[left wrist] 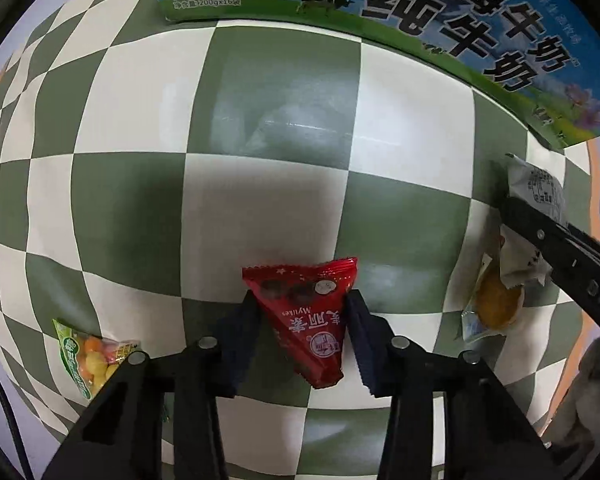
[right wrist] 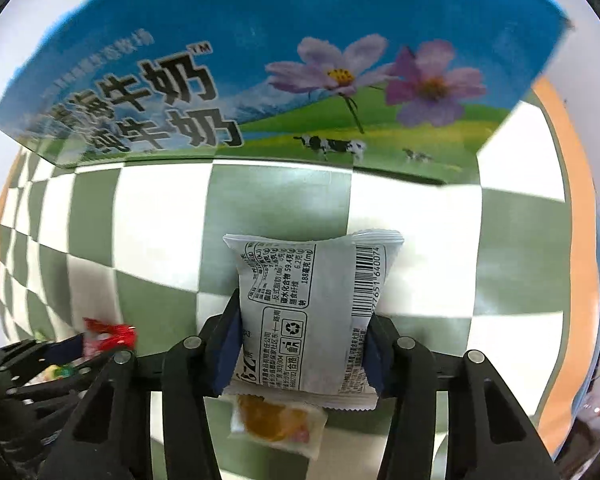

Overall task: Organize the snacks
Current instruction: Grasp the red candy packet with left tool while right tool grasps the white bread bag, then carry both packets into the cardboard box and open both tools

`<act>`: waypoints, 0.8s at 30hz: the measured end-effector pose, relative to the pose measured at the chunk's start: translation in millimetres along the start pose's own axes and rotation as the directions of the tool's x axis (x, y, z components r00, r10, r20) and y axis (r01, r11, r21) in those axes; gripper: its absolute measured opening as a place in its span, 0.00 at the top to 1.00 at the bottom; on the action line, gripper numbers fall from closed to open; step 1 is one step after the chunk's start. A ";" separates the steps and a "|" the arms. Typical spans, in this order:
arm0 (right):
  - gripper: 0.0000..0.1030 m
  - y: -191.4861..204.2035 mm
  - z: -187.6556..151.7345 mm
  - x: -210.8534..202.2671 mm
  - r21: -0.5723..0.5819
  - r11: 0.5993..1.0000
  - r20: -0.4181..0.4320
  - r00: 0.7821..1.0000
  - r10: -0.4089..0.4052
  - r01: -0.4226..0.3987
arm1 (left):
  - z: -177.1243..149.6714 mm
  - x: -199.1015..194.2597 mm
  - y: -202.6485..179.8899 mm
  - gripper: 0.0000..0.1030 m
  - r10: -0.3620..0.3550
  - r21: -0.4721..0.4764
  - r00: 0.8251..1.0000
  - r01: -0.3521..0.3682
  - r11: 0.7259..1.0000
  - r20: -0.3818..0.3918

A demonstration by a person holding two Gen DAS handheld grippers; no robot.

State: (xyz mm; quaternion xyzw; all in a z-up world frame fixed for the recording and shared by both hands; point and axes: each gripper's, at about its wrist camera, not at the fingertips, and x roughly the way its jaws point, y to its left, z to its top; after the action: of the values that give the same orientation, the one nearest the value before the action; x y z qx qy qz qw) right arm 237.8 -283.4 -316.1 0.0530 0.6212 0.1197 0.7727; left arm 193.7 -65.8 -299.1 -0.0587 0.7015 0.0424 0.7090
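My left gripper (left wrist: 300, 316) is shut on a red triangular snack packet (left wrist: 308, 320) and holds it over the green-and-white checkered cloth (left wrist: 284, 92). My right gripper (right wrist: 302, 332) is shut on a grey-white snack packet (right wrist: 312, 316) with a barcode. That gripper and its packet also show at the right of the left wrist view (left wrist: 540, 196). The blue-and-green milk carton box (right wrist: 260, 68) stands at the far side, also in the left wrist view (left wrist: 420, 12). The left gripper with the red packet (right wrist: 108, 334) shows at the lower left of the right wrist view.
A clear packet with a yellow-orange snack (right wrist: 276, 426) lies on the cloth under my right gripper, also in the left wrist view (left wrist: 496, 304). A bag of coloured candies (left wrist: 88, 356) lies at the lower left. The orange table edge (right wrist: 568, 200) runs along the right.
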 end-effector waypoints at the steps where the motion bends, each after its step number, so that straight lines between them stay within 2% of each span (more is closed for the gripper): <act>1: 0.48 0.3 -2.9 -5.1 0.010 1.000 0.002 1.000 0.013 -0.013 | -1.5 -2.5 -0.1 0.64 -0.009 -0.001 1.000 0.009 1.000 -0.003; 6: 0.48 6.8 -9.3 -34.7 0.035 0.996 0.023 0.996 0.086 -0.087 | -9.5 -35.6 0.6 0.65 -0.082 0.004 0.997 0.082 0.997 0.012; 9: 0.48 10.4 -11.4 -65.5 0.032 0.988 0.062 0.987 0.146 -0.148 | -6.7 -68.5 -1.7 0.65 -0.132 0.017 0.990 0.131 0.991 0.057; 12: 0.49 21.0 6.6 -95.2 0.028 0.980 0.107 0.975 0.194 -0.198 | 8.1 -115.4 -4.9 0.65 -0.217 0.022 0.969 0.216 0.976 0.115; 15: 0.49 26.2 29.7 -130.8 0.028 0.968 0.165 0.956 0.242 -0.249 | 41.5 -162.2 -3.6 0.65 -0.263 0.066 0.946 0.255 0.965 0.190; 17: 0.49 28.1 51.6 -150.6 0.019 0.961 0.197 0.943 0.268 -0.277 | 69.1 -188.4 -9.5 0.65 -0.255 0.098 0.939 0.238 0.966 0.233; 20: 0.48 34.4 92.1 -171.9 0.002 0.953 0.242 0.925 0.294 -0.304 | 114.8 -212.2 -7.6 0.65 -0.163 0.140 0.945 0.127 0.982 0.284; 21: 0.48 37.7 110.8 -175.9 -0.010 0.952 0.255 0.920 0.298 -0.305 | 125.8 -214.5 -4.4 0.65 -0.121 0.145 0.951 0.082 0.986 0.284; 24: 0.48 48.7 156.8 -173.7 -0.030 0.950 0.256 0.916 0.309 -0.312 | 163.7 -195.9 7.4 0.65 -0.062 0.114 0.969 0.036 0.993 0.238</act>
State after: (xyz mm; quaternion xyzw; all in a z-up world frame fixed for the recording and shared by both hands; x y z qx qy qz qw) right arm 349.8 -269.5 -105.4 0.1704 0.4999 0.2294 0.8176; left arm 352.3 -30.8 -102.0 -0.0319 0.6096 -0.0065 0.7920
